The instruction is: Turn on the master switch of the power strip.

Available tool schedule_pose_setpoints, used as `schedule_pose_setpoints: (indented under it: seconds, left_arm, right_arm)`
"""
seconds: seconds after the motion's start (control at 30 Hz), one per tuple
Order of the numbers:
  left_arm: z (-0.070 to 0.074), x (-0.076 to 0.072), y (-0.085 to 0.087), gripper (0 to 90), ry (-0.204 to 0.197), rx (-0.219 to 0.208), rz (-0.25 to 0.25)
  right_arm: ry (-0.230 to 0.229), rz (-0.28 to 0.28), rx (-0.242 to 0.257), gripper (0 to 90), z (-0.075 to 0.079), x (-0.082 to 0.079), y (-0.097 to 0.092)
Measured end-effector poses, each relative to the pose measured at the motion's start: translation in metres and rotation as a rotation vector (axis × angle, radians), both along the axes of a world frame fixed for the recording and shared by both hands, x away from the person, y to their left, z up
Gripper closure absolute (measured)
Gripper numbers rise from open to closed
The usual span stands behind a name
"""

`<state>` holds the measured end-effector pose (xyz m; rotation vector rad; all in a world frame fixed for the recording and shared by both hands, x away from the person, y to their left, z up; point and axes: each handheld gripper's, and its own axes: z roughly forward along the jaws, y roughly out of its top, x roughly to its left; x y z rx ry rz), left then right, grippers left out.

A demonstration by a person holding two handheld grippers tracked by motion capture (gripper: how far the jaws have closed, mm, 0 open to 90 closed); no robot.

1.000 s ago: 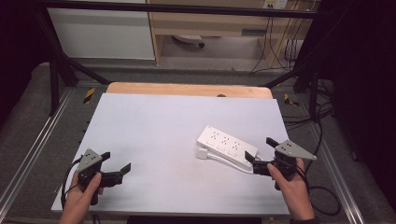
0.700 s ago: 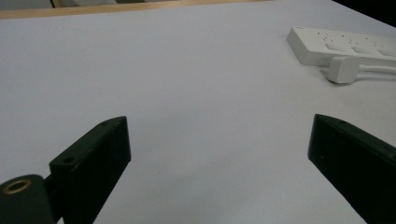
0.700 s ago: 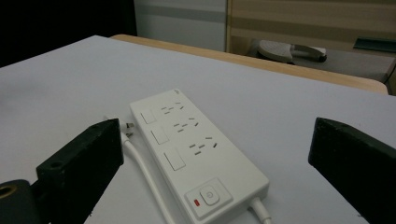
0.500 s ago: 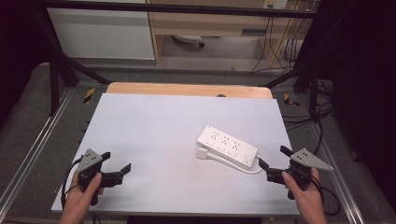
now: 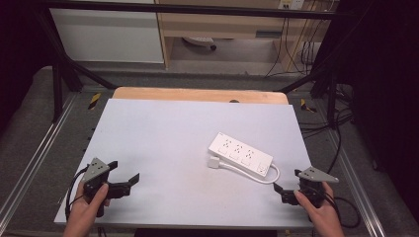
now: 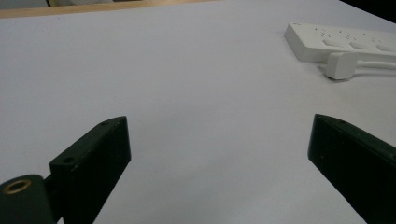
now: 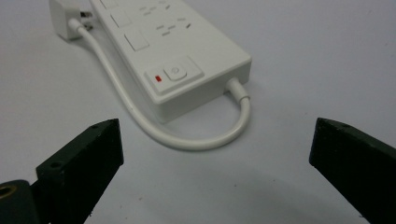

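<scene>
The counter [image 5: 163, 143] is the largest thing in the high view, a pale grey-white sheet over a wooden top whose far edge shows as a tan strip. Around it that view takes in metal rails to the left and right, a grey floor, cabinets beyond the far edge and dark cables hanging at the far right; neither gripper view reaches any of this.

The power strip [image 5: 240, 153] lies right of centre on the counter, set on a diagonal with its far end toward the middle and its near end toward the right edge. It is white and flat, with rows of sockets along its top. The right gripper view adds detail lost from above: a square switch with a small red mark beside it sits at the near end, and the white cord [image 7: 187, 135] leaves that end, loops toward the near side, then runs back along the strip's left flank to the white plug [image 5: 214, 162], which rests just beside the strip. The left gripper view catches strip and plug from low down, far to its right.

The left hand-held gripper [image 5: 123, 182] sits near the near-left corner, jaws released wide over bare counter. The right hand-held gripper [image 5: 289, 183] sits at the near-right corner, jaws likewise spread, just short of the cord's loop and touching nothing.
</scene>
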<state>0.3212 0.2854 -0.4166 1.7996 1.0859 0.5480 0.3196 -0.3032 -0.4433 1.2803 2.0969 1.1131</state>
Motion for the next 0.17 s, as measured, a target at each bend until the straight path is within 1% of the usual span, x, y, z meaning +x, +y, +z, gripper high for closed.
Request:
schedule_pose_setpoints:
  seconds: [0.03,0.13,0.17]
  left_arm:
    - [-0.0001,0.0002,-0.0002,5.7,0.000,0.002,0.000]
    - [-0.0002,0.0002,-0.0015,5.7,0.001,0.006,-0.007]
    - [-0.0001,0.0001,-0.0020,5.7,-0.001,0.008,-0.008]
  right_arm:
    - [0.018,0.002,-0.002,3.4,-0.0019,0.0007,0.0011]
    - [0.038,0.009,-0.015,3.2,-0.0057,0.0023,0.0029]
    - [0.037,0.011,-0.020,3.1,-0.0063,0.0029,0.0028]
